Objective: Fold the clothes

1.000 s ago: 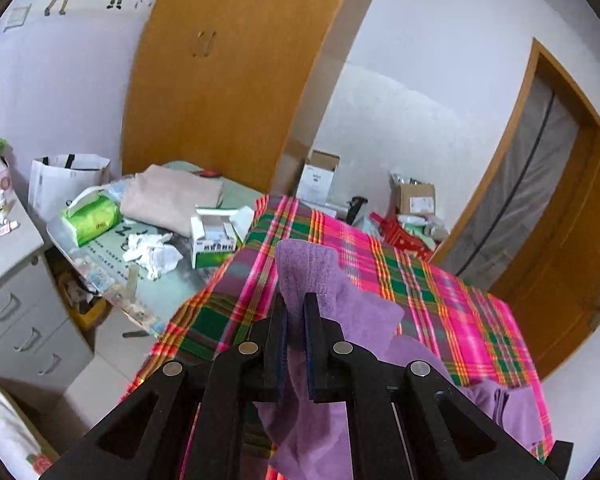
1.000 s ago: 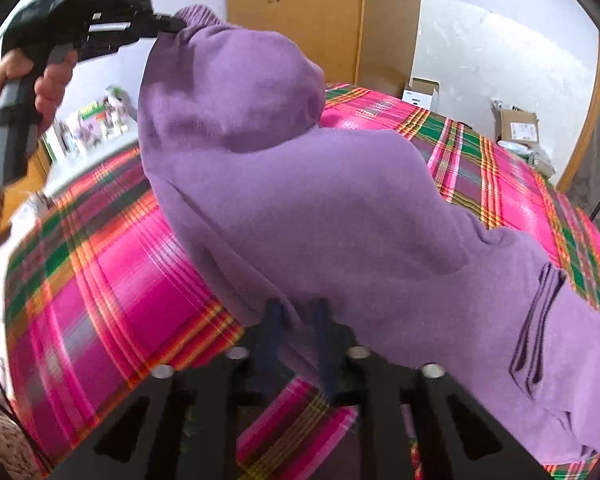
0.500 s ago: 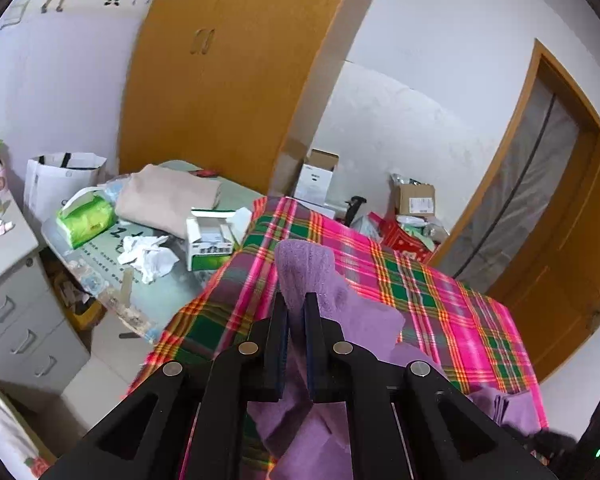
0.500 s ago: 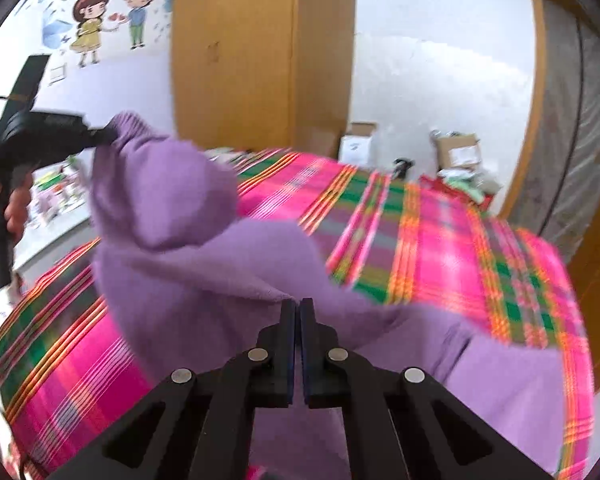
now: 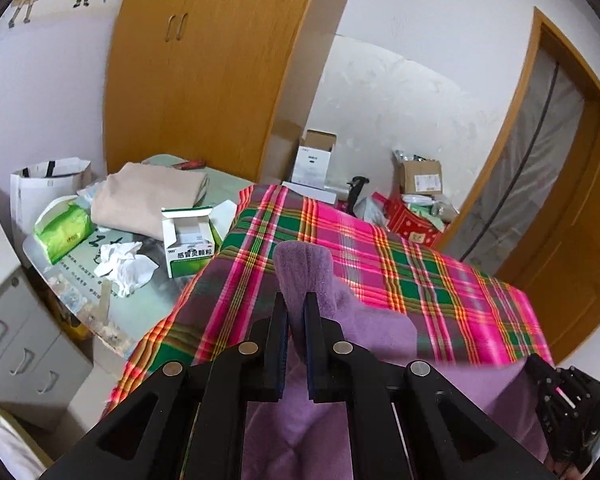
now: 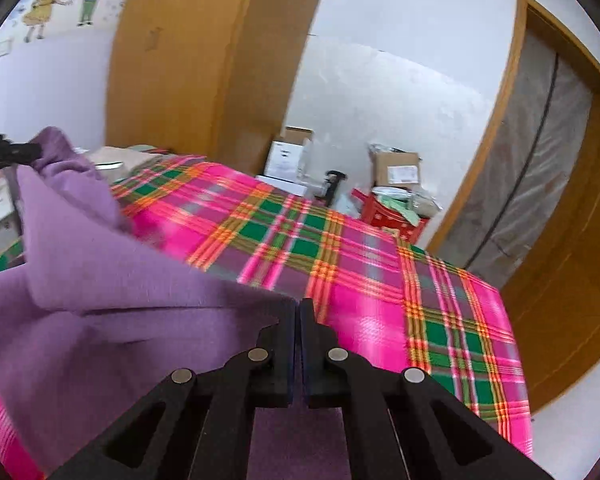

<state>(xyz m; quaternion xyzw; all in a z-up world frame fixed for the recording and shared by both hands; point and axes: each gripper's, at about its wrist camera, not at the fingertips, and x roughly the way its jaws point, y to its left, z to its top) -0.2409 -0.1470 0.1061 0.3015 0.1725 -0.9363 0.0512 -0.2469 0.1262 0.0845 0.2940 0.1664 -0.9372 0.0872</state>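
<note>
1. Now, at the left, the left claw (image 5: 296,312) is closed on a bunched fold of the purple garment (image 5: 364,332) and holds it lifted above the plaid-covered bed (image 5: 440,280). The fold between the jaws is thick and rounded, so I judge it could creep out if the pull becomes strong.
2. Beside the bed on the left stands a cluttered counter (image 5: 160,292) with a green-and-white box (image 5: 188,246) and crumpled tissue (image 5: 126,266). A wide swing of the hanging cloth could brush these and drag them off.
3. In the middle, the garment (image 6: 112,300) hangs between both claws with slack and a diagonal crease. If the two sides are not held level, the fold may come out crooked.
4. At the right, the right claw (image 6: 299,320) is closed on a thin edge of the garment. Only a little fabric shows at the tips, so this edge could escape first.
</note>
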